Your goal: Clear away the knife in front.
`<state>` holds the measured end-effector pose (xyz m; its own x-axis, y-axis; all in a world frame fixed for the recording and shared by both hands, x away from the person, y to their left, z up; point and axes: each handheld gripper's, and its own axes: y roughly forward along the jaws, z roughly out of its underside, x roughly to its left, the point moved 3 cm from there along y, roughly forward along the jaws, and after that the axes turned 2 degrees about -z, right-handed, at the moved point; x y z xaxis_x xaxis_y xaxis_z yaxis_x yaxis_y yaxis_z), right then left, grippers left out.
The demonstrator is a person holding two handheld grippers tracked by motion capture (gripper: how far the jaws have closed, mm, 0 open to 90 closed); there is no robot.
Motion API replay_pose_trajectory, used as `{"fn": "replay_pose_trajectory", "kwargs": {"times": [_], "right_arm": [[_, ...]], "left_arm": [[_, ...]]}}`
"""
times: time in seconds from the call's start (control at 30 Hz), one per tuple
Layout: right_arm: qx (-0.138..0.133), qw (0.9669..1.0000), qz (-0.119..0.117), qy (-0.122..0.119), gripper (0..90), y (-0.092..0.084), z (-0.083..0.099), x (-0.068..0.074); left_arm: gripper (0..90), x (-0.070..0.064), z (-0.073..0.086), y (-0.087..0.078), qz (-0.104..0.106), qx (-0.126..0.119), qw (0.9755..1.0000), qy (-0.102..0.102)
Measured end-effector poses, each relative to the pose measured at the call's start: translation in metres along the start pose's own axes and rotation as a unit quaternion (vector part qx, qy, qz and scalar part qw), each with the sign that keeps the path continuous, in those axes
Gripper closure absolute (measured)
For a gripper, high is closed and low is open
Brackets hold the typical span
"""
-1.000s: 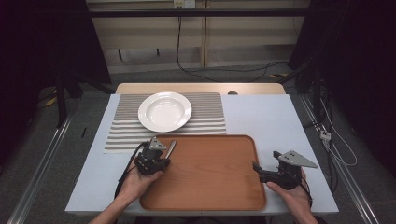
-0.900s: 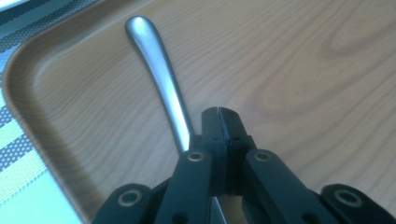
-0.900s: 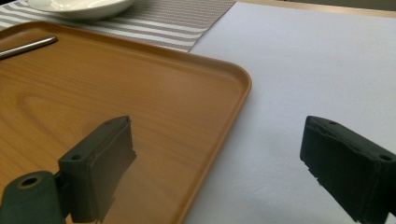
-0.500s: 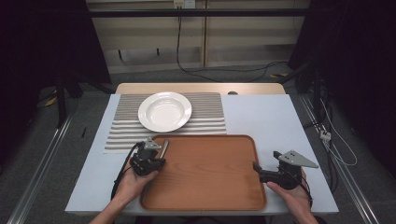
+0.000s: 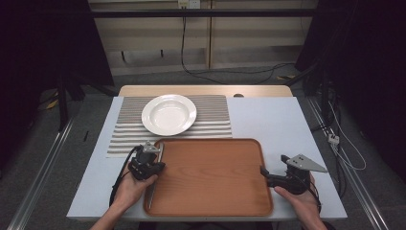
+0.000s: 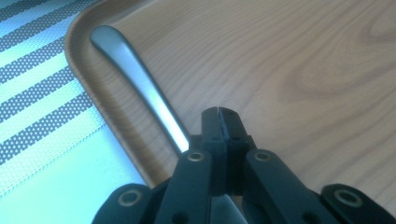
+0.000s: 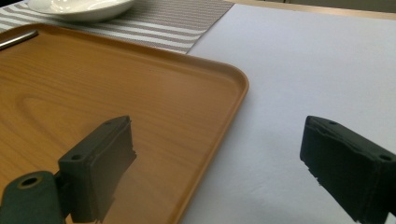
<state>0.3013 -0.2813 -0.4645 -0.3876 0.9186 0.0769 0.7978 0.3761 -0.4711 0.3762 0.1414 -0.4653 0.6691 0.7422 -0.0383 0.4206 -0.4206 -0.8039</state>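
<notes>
1 wooden tray [image 5: 210, 177], rounded corners | 1 smooth metal utensil handle [image 6: 140, 84] inside its left rim, clenched in my left tongs [image 6: 219, 116] | 1 glossy white plate [image 5: 168, 114] beyond tray | right tongs [image 7: 219, 172] released at tray's right edge

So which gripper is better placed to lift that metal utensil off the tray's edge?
Left. The left gripper sits right over the metal utensil at the tray edge, jaws shut beside it. The right gripper, open, is at the opposite edge.
</notes>
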Motion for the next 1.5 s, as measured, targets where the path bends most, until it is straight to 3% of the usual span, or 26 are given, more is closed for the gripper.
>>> {"fn": "replay_pose_trajectory", "kwargs": {"times": [0.27,0.37,0.47,0.63,0.8,0.9,0.93,1.03,1.13,1.27,1.5], "right_arm": [[-0.001,1.0000,-0.001,0.000,9.3,0.000,0.000,0.000],[-0.001,1.0000,0.000,0.000,9.3,0.000,0.000,0.000],[0.000,1.0000,0.000,0.000,9.3,0.000,0.000,0.000],[-0.001,1.0000,0.001,0.000,9.3,0.000,0.000,0.000],[-0.002,1.0000,-0.001,-0.001,9.2,0.001,-0.001,0.000],[-0.002,1.0000,-0.001,0.000,9.2,0.001,-0.001,0.000],[-0.002,1.0000,-0.001,0.000,9.2,0.001,-0.001,-0.001],[-0.002,1.0000,0.000,0.000,9.2,0.002,-0.001,-0.001],[-0.001,1.0000,-0.001,0.000,9.2,0.002,-0.001,0.000],[-0.002,1.0000,0.000,0.002,9.2,0.001,-0.001,0.000],[-0.002,1.0000,0.002,0.001,9.2,0.001,-0.001,-0.001]], "left_arm": [[90.0,0.002,0.001,-0.002,0.006,-0.009,0.9998,-0.015],[87.9,0.002,-0.001,-0.007,0.030,-0.035,0.9989,-0.013],[80.3,0.001,-0.003,-0.010,0.030,-0.057,0.9979,-0.010],[54.1,0.003,-0.007,-0.016,0.015,-0.091,0.9956,-0.016],[28.3,0.005,-0.007,-0.017,-0.005,-0.092,0.9955,-0.020],[10.0,0.009,-0.004,-0.019,-0.015,-0.082,0.9958,-0.039],[7.8,0.009,-0.002,-0.020,-0.017,-0.086,0.9952,-0.042],[6.8,0.014,0.004,-0.026,-0.006,-0.099,0.9942,-0.043],[6.1,0.015,0.010,-0.031,-0.014,-0.097,0.9949,-0.024],[6.4,0.019,0.016,-0.041,-0.036,-0.117,0.9922,-0.021],[6.5,0.034,0.034,-0.053,-0.053,-0.151,0.9855,-0.057]]}}
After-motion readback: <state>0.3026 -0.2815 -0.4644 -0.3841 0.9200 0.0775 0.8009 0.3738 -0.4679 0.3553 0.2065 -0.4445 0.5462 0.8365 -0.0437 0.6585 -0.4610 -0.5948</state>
